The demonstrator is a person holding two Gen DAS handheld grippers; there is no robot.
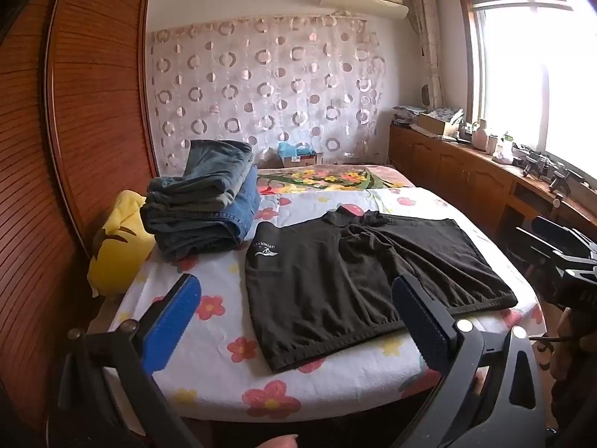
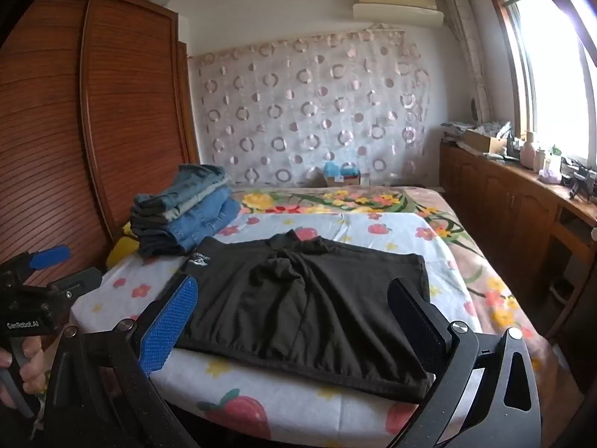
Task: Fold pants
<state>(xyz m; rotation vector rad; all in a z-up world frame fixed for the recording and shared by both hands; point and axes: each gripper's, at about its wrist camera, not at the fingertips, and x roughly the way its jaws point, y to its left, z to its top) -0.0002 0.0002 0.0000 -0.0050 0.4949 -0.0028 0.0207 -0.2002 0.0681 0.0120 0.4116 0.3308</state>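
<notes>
We hold both grippers, left and right, spread wide and empty. The shorts lie flat near us for folding, with the jeans stacked far left.

Cloth, wood and plastic around the bed

Black shorts: matt, soft knit cloth, creased at centre. Bed sheet under them: smooth printed cotton-like cloth. Jeans stack left of the shorts: coarse denim. Wardrobe behind the stack: ribbed, semi-gloss wood. Gripper fingers: blue textured pads, matt black frames.
</notes>
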